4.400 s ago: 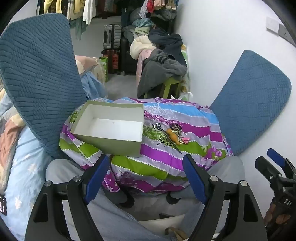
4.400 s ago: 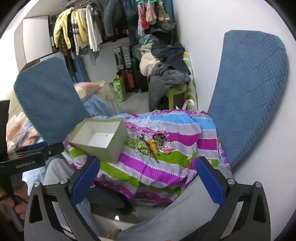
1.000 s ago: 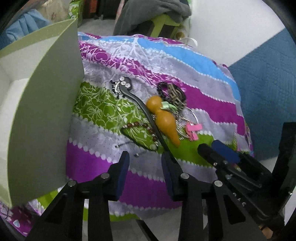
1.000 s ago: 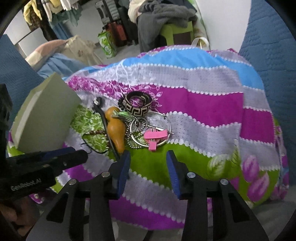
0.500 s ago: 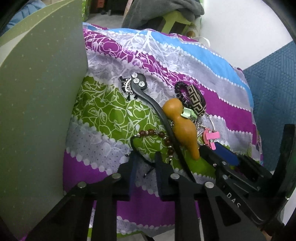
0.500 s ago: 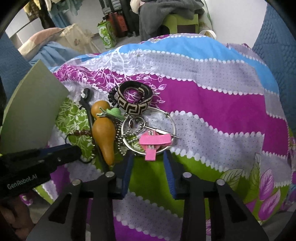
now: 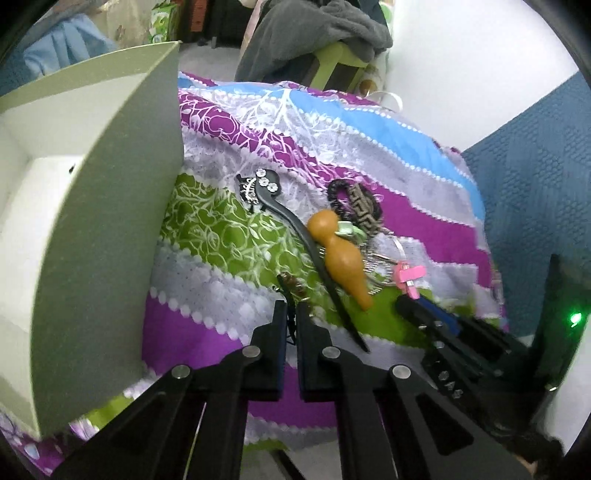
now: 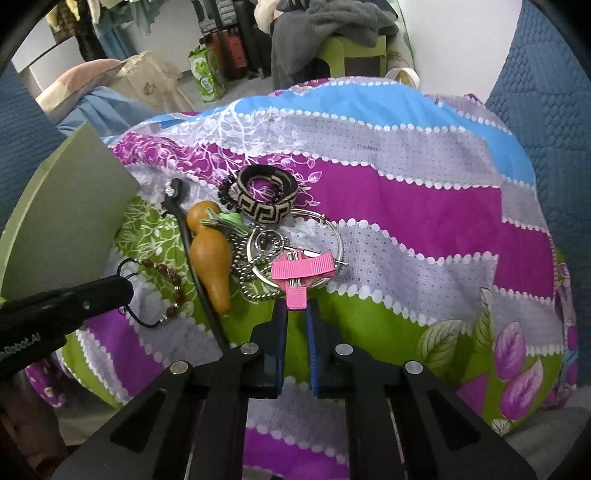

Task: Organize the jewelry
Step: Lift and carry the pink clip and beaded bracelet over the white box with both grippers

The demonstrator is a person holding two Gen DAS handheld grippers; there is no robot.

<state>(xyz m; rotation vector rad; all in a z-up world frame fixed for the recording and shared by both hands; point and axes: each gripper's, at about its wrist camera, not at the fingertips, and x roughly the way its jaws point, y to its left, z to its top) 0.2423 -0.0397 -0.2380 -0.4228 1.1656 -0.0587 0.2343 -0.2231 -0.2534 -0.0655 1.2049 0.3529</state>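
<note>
Striped, flower-printed cloth [image 8: 424, 206] in purple, grey, blue and green covers the rounded surface under both tools, with blue quilted cushions [image 8: 546, 74] at the sides and piled clothes [image 8: 332, 26] by a white wall behind; the left tool [image 7: 291, 314] has just been closing and is now clenched on the black cord of the beaded bracelet [image 8: 168, 280], whose brown beads show just past its tips; the right tool [image 8: 296, 312] has likewise just closed and pinches the lower tab of the pink hair clip [image 8: 301, 273]; the right wrist view shows the bracelet's whole loop lying on the cloth and the clip resting on a silver hoop [image 8: 332, 236] and ball chain, which the left view blurs; beyond lie an orange gourd charm [image 7: 341, 258], a black hair stick [image 7: 291, 221] with rhinestones and a patterned band [image 8: 264, 199], all bunched together; only the left view looks into the green box [image 7: 110, 206] with its white inside, standing just left of the jewelry.
</note>
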